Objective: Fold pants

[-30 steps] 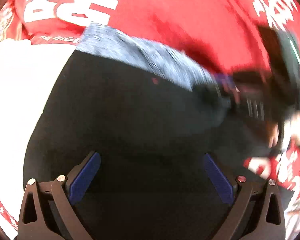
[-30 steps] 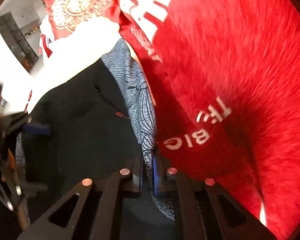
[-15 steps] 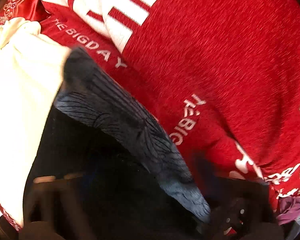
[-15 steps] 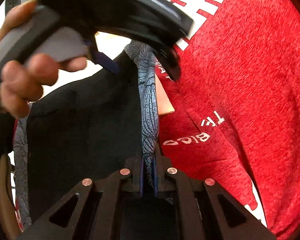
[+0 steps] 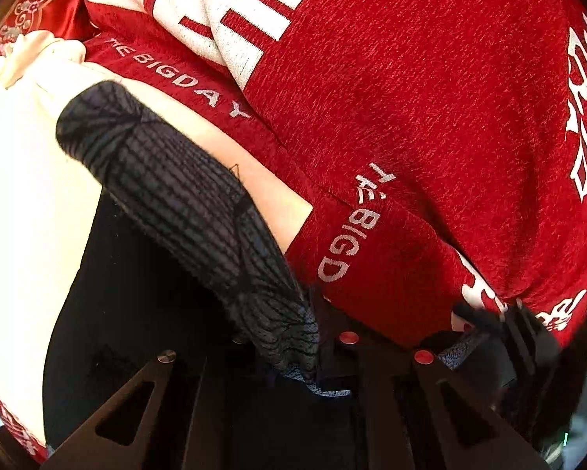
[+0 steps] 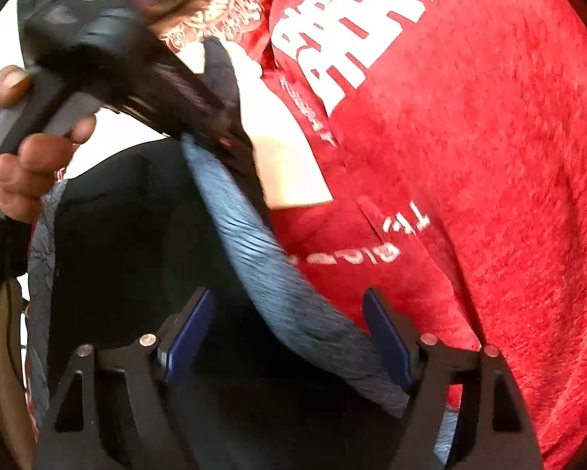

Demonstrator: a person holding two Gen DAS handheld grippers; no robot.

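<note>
The pants are black (image 5: 144,313) with a grey patterned waistband (image 5: 183,196). They hang close to the person's red shirt. My left gripper (image 5: 317,356) is shut on the waistband's lower end. In the right wrist view the pants (image 6: 136,243) and the blurred grey waistband (image 6: 278,286) run between the fingers of my right gripper (image 6: 289,340), which is open with its blue pads (image 6: 387,340) apart. The left gripper's body (image 6: 109,55) and the hand that holds it sit at the upper left there.
The person's red shirt with white lettering (image 5: 430,137) fills the right and top of both views (image 6: 470,196). A cream-white cloth surface (image 5: 23,203) lies to the left. The right gripper's body (image 5: 528,352) shows at the lower right of the left wrist view.
My left gripper was open a second ago and has shut on the waistband. My right gripper was shut on the waistband and has opened and let it go.
</note>
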